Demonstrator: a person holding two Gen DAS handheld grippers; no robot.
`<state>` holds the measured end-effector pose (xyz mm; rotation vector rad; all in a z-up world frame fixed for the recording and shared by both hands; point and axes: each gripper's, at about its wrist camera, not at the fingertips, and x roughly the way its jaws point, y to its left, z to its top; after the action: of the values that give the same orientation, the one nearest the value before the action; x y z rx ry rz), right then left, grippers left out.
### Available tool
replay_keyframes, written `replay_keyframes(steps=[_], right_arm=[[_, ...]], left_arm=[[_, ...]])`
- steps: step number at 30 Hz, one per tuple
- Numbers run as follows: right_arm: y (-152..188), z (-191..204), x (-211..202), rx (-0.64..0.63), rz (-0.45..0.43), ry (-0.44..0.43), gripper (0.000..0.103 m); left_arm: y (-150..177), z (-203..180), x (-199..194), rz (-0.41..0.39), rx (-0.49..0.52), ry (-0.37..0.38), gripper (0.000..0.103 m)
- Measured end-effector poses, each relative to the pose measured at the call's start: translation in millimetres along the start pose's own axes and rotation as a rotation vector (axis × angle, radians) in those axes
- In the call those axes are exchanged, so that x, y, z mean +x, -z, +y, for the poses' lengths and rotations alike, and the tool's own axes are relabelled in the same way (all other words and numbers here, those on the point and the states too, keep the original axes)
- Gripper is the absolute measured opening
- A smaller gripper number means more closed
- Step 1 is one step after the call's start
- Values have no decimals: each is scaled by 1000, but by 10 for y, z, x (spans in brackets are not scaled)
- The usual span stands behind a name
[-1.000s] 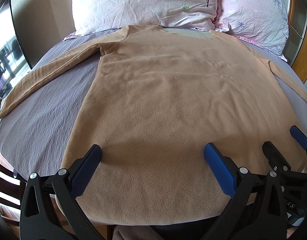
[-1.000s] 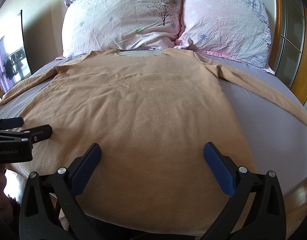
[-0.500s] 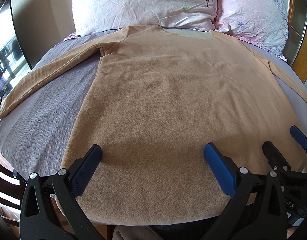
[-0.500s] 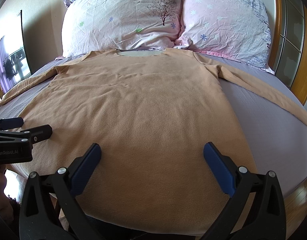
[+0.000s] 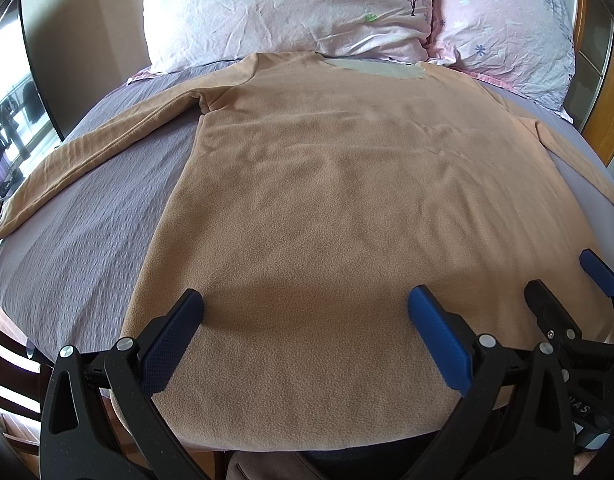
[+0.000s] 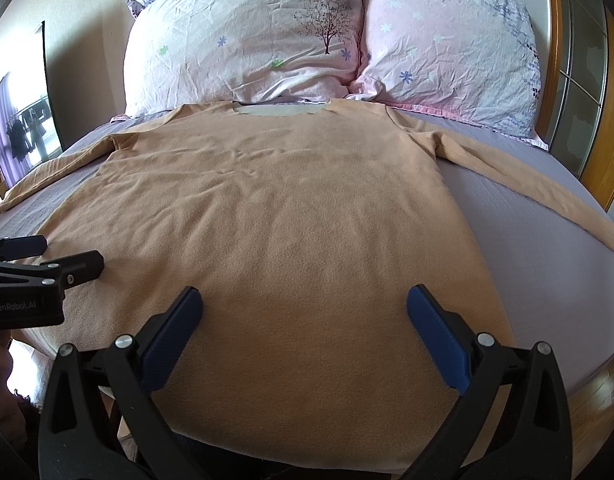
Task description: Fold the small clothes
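Lying below both jaws: shirt

Left gripper and right gripper hover level, fingers spread wide.

Nothing is changing between the earlier pictures and now. The tan shirt is lying just as flat, and neither gripper is shifting over its near hem

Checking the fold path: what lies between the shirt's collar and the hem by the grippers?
Only the tan shirt itself, spread flat on the bed; nothing rests on it in either wrist view.
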<state>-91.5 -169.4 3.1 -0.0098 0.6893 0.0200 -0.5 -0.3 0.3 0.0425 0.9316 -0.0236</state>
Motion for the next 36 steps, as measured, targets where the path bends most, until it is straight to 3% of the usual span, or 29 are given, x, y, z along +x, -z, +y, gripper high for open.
replay_keyframes(steps=[3, 5, 10, 12, 13, 15, 17, 19, 22, 24, 25, 26, 28, 30, 32, 36], right_arm=[[18, -158, -46, 3, -61, -75, 101], [-138, -561, -159, 121, -92, -43, 101], [-416, -2248, -417, 607, -117, 87, 100], [-361, -2880, -405, 808, -74, 135, 79], [-311, -3196, -376, 917, -50, 146, 63], [-195, -3679, -280, 1089, -12, 162, 58], [-98, -3948, -179, 1185, 7, 199, 55], [-41, -4105, -100, 1229, 5, 234, 52], [-62, -4204, -14, 1248, -22, 262, 50], [-81, -4264, 67, 1261, -37, 280, 42], [-91, -4290, 131, 1262, -35, 296, 29], [-104, -4323, 193, 1255, -20, 311, 8], [-262, -4321, 190, 1196, -10, 354, 5], [-571, -4097, 83, 1052, -80, 348, 5], [-1131, -3591, 20, 849, -175, 263, 4], [-2047, -2314, 110, 513, -252, -78, 4]], left_arm=[[25, -14, -36, -39, 3, 0, 102], [52, -7, -90, -70, 9, 2, 102], [127, 7, -113, -146, 29, 25, 102], [136, 33, -110, -182, 35, 51, 102], [127, 65, -113, -203, 30, 79, 102], [129, 139, -140, -241, 2, 151, 102], [109, 241, -181, -296, -41, 231, 102], [83, 318, -240, -354, -70, 261, 102], [3, 423, -320, -439, -85, 276, 102], [-21, 497, -365, -475, -92, 292, 102], [-33, 544, -376, -489, -98, 302, 102], [-63, 614, -376, -501, -109, 318, 102], [-77, 767, -371, -514, -140, 370, 102], [-96, 991, -343, -506, -207, 416, 102], [-128, 1210, -325, -501, -266, 423, 102], [-211, 1537, -364, -518, -334, 314, 102]])
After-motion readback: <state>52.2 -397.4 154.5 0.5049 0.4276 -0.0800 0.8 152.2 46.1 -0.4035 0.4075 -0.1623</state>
